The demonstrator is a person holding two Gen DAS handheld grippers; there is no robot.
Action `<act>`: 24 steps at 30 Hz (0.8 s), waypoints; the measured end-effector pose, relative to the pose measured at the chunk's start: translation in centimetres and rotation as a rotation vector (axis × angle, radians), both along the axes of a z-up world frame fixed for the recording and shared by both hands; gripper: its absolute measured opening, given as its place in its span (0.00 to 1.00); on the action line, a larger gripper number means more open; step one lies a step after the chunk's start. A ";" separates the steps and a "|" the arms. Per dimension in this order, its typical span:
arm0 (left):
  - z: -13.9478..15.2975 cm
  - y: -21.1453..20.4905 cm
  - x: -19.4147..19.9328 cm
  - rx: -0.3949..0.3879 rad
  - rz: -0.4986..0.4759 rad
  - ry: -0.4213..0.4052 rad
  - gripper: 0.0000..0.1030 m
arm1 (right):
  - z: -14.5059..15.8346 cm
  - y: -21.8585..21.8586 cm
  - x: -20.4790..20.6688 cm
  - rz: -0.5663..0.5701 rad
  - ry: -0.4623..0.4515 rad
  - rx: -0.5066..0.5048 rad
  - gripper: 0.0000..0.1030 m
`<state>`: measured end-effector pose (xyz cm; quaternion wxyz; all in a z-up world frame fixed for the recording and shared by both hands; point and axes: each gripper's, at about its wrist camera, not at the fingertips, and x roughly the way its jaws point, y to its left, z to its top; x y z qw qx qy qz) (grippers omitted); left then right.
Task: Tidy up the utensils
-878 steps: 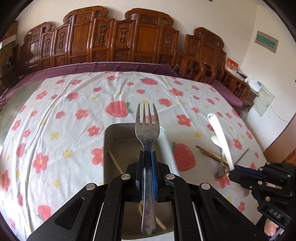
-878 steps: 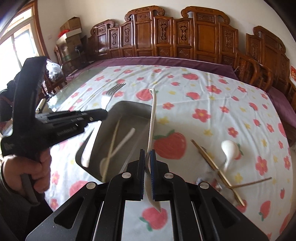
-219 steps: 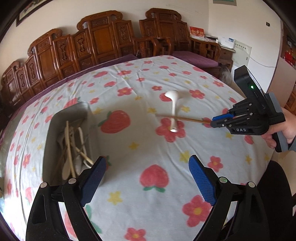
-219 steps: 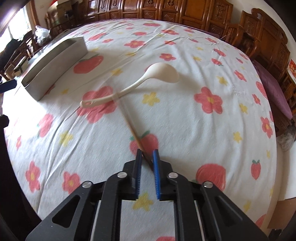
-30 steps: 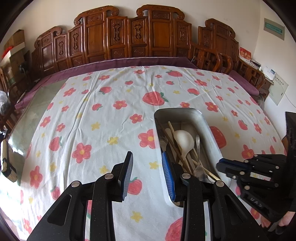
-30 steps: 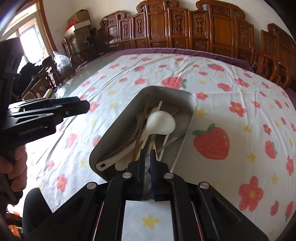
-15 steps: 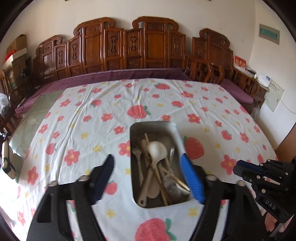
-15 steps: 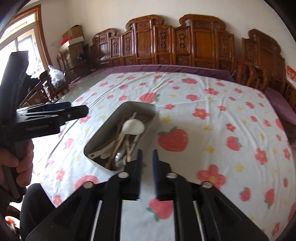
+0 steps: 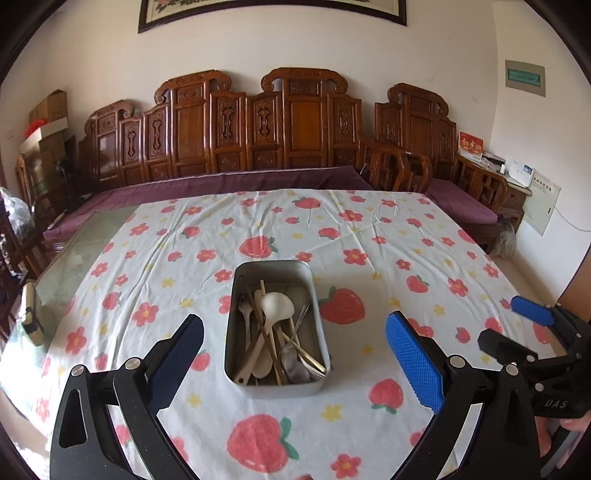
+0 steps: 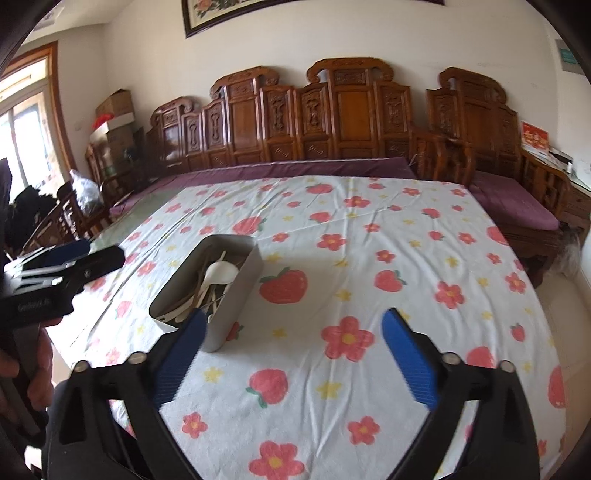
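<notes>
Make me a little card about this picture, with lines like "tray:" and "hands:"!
tray: metal tray on the tablecloth
inside: white spoon, fork, chopsticks, all piled together
left gripper: open, holds nothing
right gripper: open, holds nothing
loose utensils on cloth: none seen
behind: carved wooden bench

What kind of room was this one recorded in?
Probably a home living room: a carved wooden bench with purple cushions, a framed picture on the wall, and a floral tablecloth.
</notes>
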<state>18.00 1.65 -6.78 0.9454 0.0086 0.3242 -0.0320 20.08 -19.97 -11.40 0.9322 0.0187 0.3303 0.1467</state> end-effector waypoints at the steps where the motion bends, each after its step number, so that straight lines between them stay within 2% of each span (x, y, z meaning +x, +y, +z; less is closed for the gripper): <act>1: 0.2 -0.3 -0.5 0.003 -0.002 -0.005 0.92 | 0.2 -0.2 -0.3 -0.008 -0.005 -0.003 0.98; 4: 0.9 -0.9 -1.8 -0.006 -0.004 -0.024 0.92 | 1.1 -0.9 -1.4 -0.036 -0.029 -0.020 0.98; 10: 2.8 -1.0 -3.7 -0.020 0.010 -0.041 0.92 | 3.7 -1.5 -3.9 -0.043 -0.098 0.004 0.98; 15: 4.9 -0.9 -5.4 -0.026 0.024 -0.085 0.92 | 6.1 -1.6 -5.9 -0.044 -0.150 0.023 0.98; 24: 7.5 -1.4 -8.0 -0.004 0.008 -0.160 0.92 | 9.7 -1.4 -9.0 -0.036 -0.232 0.034 0.98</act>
